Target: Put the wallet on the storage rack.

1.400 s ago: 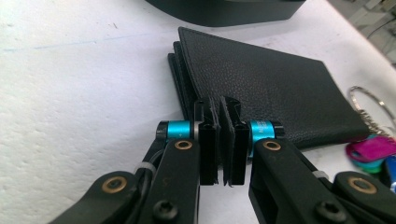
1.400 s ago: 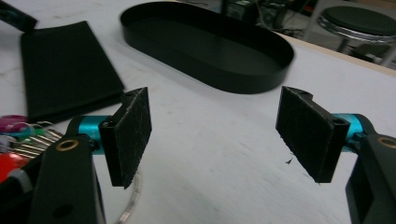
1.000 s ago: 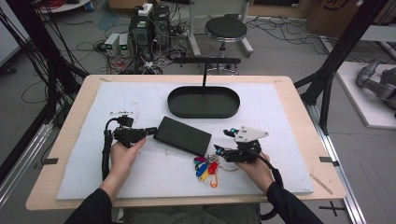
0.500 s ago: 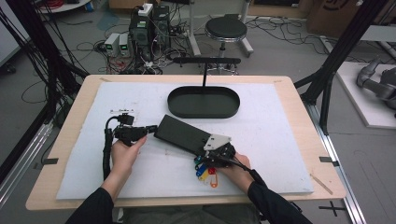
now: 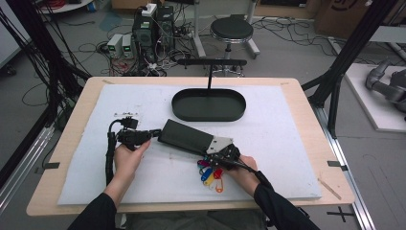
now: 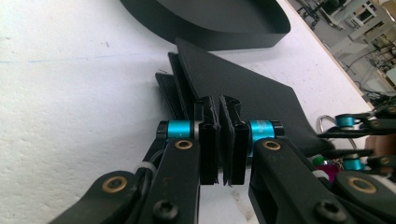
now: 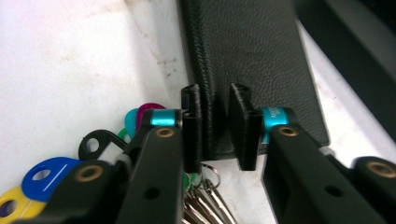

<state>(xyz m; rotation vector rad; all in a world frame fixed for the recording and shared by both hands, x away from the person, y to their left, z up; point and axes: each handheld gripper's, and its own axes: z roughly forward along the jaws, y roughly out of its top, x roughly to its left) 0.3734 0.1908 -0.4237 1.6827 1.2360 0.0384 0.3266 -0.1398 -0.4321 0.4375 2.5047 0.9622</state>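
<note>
White foam matting (image 5: pixel 287 139) covers your wooden table (image 5: pixel 309 103), with cables, power units and a stool on the floor along the top of the high view. Item 1: black leather pouch (image 5: pixel 186 136), lying flat just left of centre, slanting from upper left to lower right, directly below item 2, an oval black tray (image 5: pixel 208 104) on a stand, empty as far as can be seen. Item 3: bunch of keys with coloured tags (image 5: pixel 210 173), resting on the matting at the pouch's lower-right corner, a ring and tags visible low in the right gripper view (image 7: pixel 51 172). Your left gripper (image 5: pixel 154 132) clamps the pouch's upper-left end, its jaws pinched nearly shut on one flap edge in the left gripper view (image 6: pixel 219 140), most likely to anchor the pouch so the far end can be worked. Your right gripper (image 5: pixel 214 149) straddles the lower-right edge; in the right gripper view (image 7: pixel 215 133) the pads stand narrow around the leather edge, with a sliver of gap showing on one side, so a firm grip cannot be confirmed. Changes against the frame 1 second earlier: the right gripper then sat off to the right, clear of the pouch with jaws wide; it has since crossed leftward onto the pouch corner, and its jaws have just been closing with the leather between them. Left hand, pouch, tray and keys show no shift.
</note>
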